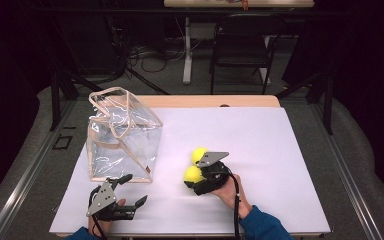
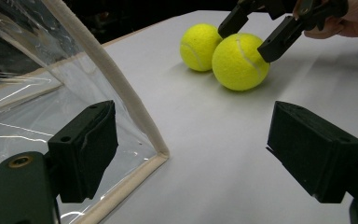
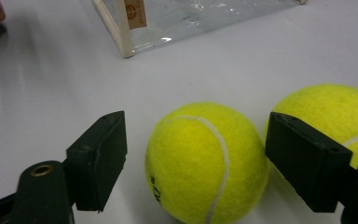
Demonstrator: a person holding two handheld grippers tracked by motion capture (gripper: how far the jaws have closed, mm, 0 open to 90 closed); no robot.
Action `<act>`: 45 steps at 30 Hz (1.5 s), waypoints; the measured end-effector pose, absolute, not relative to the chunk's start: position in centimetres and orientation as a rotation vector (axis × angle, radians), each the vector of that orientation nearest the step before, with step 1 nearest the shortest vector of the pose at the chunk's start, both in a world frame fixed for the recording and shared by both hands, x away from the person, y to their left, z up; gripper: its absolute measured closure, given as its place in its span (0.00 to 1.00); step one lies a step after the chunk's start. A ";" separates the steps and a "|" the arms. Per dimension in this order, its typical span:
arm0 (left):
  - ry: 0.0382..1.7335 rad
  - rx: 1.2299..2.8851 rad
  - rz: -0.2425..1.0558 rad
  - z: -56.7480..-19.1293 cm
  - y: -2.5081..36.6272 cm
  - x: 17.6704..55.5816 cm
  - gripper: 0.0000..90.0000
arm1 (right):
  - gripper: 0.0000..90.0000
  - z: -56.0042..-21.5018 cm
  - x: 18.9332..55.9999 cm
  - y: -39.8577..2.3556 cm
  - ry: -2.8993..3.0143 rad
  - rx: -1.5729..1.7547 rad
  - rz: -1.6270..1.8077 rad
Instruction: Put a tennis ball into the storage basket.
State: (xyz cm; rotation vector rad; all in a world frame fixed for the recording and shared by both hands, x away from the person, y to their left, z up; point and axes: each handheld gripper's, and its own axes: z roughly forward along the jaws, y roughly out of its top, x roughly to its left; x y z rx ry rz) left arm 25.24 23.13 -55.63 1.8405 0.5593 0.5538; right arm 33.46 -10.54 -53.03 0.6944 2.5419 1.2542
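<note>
- left tongs (image 1: 128, 189) rest with jaws apart and nothing between them near the front edge of the white tabletop (image 1: 260, 130), just before the clear plastic bag with beige trim (image 1: 122, 137).
- right tongs (image 3: 193, 154) straddle the nearer fuzzy yellow tennis ball (image 3: 207, 161); a gap shows at the left pad, so i judge it not yet gripped.
- second yellow tennis ball (image 1: 198, 154) touches it just behind.
- neither ball is bagged; both seem left to do.
- wide bare room lies right and beyond; the bag stands upright, mouth open.
</note>
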 end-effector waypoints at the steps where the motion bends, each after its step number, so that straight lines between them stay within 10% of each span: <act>1: 0.559 1.841 0.554 -55.6 23.1 25.2 0.18 | 0.23 -53.0 33.5 -10.5 2.542 0.694 1.254; 45: 0.568 1.850 0.555 -55.7 23.0 25.3 0.18 | 0.29 -54.0 33.3 -9.6 2.526 0.740 1.167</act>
